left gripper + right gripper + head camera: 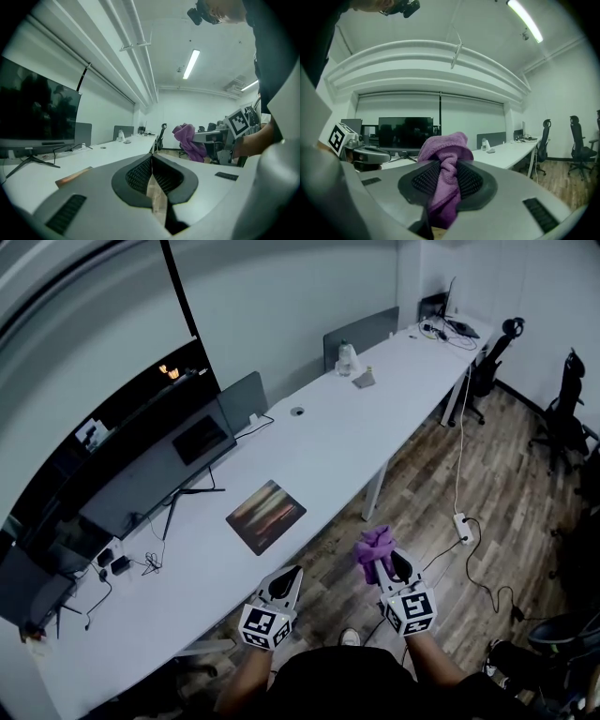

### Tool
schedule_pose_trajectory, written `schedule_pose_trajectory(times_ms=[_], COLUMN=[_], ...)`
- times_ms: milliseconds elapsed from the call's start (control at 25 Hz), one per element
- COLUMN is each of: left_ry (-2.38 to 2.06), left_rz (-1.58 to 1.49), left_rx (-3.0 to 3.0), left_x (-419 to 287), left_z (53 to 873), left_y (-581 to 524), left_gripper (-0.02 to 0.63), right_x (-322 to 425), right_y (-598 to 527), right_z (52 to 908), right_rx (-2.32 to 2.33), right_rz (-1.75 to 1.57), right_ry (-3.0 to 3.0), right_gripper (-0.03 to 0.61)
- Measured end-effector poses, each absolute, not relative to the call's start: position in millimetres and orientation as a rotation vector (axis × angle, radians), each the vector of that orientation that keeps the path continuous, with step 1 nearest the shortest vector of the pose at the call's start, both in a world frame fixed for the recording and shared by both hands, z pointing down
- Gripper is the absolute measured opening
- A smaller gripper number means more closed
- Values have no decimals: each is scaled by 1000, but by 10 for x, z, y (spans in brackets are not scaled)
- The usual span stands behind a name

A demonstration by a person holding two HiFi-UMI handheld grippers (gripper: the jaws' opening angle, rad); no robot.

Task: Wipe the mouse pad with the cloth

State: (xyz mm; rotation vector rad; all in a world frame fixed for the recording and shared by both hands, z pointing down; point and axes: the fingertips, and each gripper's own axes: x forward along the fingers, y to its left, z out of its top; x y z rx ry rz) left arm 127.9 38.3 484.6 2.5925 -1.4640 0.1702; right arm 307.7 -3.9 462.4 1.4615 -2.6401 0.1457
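Note:
The mouse pad (266,514), dark with a reddish picture, lies flat on the long white desk (337,423) in front of the monitor. My right gripper (382,563) is shut on a purple cloth (374,546), held in the air off the desk's near edge. The cloth (444,174) bunches between the jaws in the right gripper view. My left gripper (285,583) hangs near the desk's near edge, below the pad, with jaws closed and nothing in them. In the left gripper view the pad (72,176) shows as a thin edge at left and the cloth (187,140) at right.
A wide monitor (155,470) with cables stands behind the pad. A bottle (345,358) and small items sit farther along the desk. Office chairs (562,413) and a power strip (462,526) with cords are on the wooden floor to the right.

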Motion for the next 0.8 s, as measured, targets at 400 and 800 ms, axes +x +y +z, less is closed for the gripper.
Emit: schedule_pose_trajectory(times_ms=[400,800], left_ry=[-1593,-1701], left_rz=[280,263], left_rx=[2509,2398], left_x=[1204,967], left_z=[5004,5087], left_y=[240,73], left_gripper=[21,21], right_x=[3170,2840], right_y=[-382,-645], right_z=[4753,4839], right_rx=[1335,1187], right_rz=[152,178], right_ry=[-2688,-2732], right_gripper=[104,104])
